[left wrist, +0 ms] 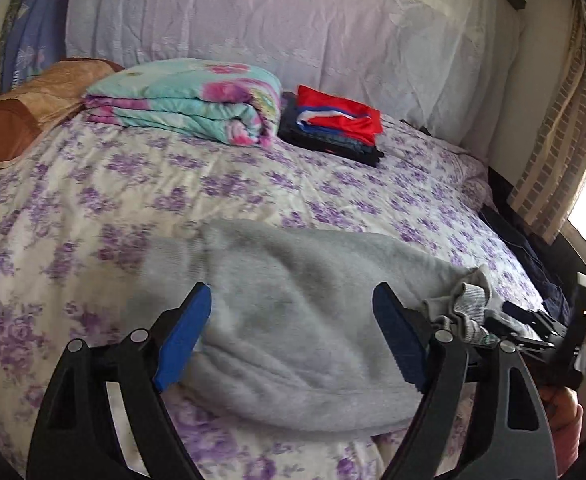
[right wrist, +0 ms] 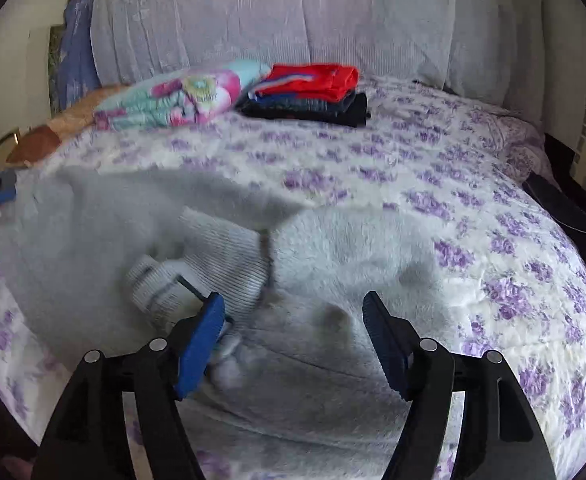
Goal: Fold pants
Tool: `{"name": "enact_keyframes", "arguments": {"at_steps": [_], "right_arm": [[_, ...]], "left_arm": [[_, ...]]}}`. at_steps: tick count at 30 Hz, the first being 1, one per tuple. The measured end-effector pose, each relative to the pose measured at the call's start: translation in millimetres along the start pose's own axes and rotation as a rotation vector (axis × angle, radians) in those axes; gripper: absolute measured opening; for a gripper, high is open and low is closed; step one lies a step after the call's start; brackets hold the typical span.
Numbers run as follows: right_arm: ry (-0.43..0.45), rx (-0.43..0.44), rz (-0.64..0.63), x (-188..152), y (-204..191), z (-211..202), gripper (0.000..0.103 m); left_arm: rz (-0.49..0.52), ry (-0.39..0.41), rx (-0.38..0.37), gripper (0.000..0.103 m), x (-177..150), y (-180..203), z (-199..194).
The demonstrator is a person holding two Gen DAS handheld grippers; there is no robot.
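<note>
Clearly the left claw point(left wrist: 291, 338) hangs released, jaws wide apart, over the fuzzy pale-grey fleece pants point(left wrist: 293, 320) bunched on the purple-flowered white bedspread point(left wrist: 93, 200). At twelve o'clock lie a folded turquoise floral quilt point(left wrist: 185, 102) and a red-topped stack of folded clothes point(left wrist: 333, 124). The right claw point(right wrist: 293, 340) (likewise released) hovers above the pants' ribbed waistband point(right wrist: 221, 252).

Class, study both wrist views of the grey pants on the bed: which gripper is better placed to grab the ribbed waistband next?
Probably the right gripper: it hangs open with the ribbed waistband just ahead of its fingers. The left gripper, also open, faces plain fleece of the grey pants, with the waistband off to its right.
</note>
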State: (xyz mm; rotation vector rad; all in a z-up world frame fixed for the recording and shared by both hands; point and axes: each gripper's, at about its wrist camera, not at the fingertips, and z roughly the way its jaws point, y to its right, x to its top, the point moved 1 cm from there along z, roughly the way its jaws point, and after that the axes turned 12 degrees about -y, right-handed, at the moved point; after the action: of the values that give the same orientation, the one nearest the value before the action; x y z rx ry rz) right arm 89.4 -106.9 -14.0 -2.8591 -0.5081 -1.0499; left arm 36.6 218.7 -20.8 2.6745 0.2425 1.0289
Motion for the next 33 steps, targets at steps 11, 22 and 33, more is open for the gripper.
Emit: {"name": "enact_keyframes", "arguments": {"at_steps": [11,22,33], "right_arm": [[0.164,0.127,-0.643,-12,-227,-35,0.075],[0.063,-0.037,-0.830,11,-322,35,0.075],[0.073,-0.007,-0.755,28,-322,62,0.037]], "left_arm": [[-0.172,0.056,0.099,0.089,-16,-87,-46],[-0.196,0.004,0.099,0.096,-21,-136,-74],[-0.214,-0.120,-0.081,0.097,0,-143,-32]]}}
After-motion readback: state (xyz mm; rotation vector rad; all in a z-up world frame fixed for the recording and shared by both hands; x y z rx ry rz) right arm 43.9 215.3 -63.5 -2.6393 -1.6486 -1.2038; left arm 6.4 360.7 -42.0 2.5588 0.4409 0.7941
